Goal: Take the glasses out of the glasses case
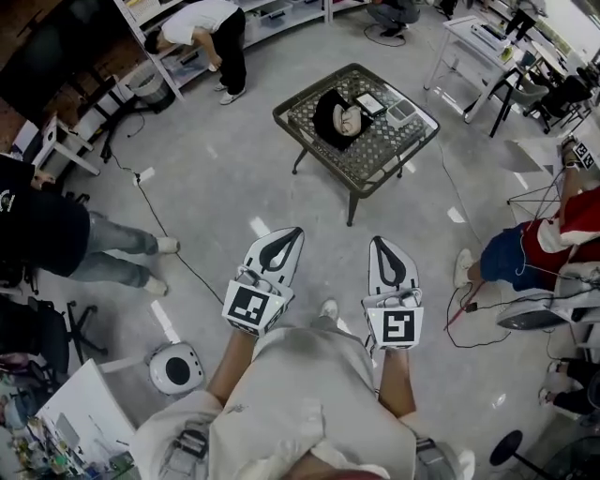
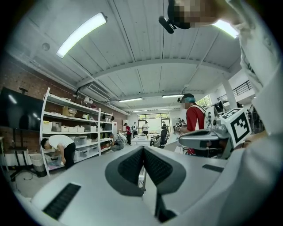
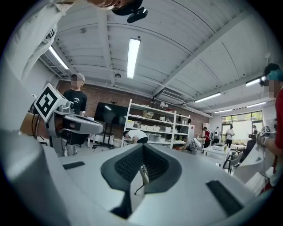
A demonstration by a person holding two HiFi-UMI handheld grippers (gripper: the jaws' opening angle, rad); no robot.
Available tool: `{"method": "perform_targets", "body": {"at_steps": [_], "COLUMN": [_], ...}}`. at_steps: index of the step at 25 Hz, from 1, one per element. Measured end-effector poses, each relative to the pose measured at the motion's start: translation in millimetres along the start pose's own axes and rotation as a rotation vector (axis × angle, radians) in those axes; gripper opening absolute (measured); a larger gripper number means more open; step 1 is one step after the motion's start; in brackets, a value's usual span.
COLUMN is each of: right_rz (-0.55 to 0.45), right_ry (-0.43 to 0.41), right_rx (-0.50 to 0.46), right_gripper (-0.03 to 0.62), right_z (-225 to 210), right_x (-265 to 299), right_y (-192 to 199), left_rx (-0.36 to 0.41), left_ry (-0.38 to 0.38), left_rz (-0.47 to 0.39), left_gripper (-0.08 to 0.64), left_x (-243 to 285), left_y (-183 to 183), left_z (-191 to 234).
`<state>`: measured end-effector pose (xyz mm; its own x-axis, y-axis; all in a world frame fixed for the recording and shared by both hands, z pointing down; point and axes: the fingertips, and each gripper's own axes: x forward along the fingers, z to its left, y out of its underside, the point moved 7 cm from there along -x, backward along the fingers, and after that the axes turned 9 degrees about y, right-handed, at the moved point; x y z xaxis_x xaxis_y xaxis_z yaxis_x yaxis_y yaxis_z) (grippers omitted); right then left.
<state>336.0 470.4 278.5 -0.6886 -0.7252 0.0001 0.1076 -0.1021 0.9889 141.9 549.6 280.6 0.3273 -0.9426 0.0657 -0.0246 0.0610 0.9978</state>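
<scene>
A black glasses case (image 1: 324, 118) lies open on a small wire-mesh table (image 1: 375, 155) a few steps ahead of me; something pale (image 1: 349, 120) rests in it, too small to make out. Both grippers are held at waist height, level and well short of the table. In the head view my left gripper (image 1: 291, 233) and right gripper (image 1: 379, 242) point toward it. The left gripper (image 2: 142, 150) has its jaws pressed together with nothing between them. The right gripper (image 3: 142, 148) is likewise shut and holds nothing.
Two small flat boxes (image 1: 371, 103) (image 1: 404, 112) lie beside the case. A person bends at the shelves (image 1: 202, 28); another stands at the left (image 1: 42, 234); one sits at the right (image 1: 562, 239). A round white device (image 1: 176, 367) and a cable (image 1: 178, 253) lie on the floor.
</scene>
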Motion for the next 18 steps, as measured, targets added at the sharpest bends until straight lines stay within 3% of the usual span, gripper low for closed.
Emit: {"method": "perform_targets", "body": {"at_steps": [9, 18], "right_rz": [-0.003, 0.033], "right_ry": [-0.105, -0.081], "right_rx": [0.027, 0.035], "right_gripper": [0.006, 0.006], "right_z": [-35, -43], "right_x": [61, 124], "right_y": [10, 27], "left_rx": [-0.023, -0.020], "left_ry": [-0.073, -0.059], "left_rz": [0.026, 0.029], "left_gripper": [0.012, 0.012], "left_x": [56, 95], "left_y": [1, 12], "left_z": [18, 73]}}
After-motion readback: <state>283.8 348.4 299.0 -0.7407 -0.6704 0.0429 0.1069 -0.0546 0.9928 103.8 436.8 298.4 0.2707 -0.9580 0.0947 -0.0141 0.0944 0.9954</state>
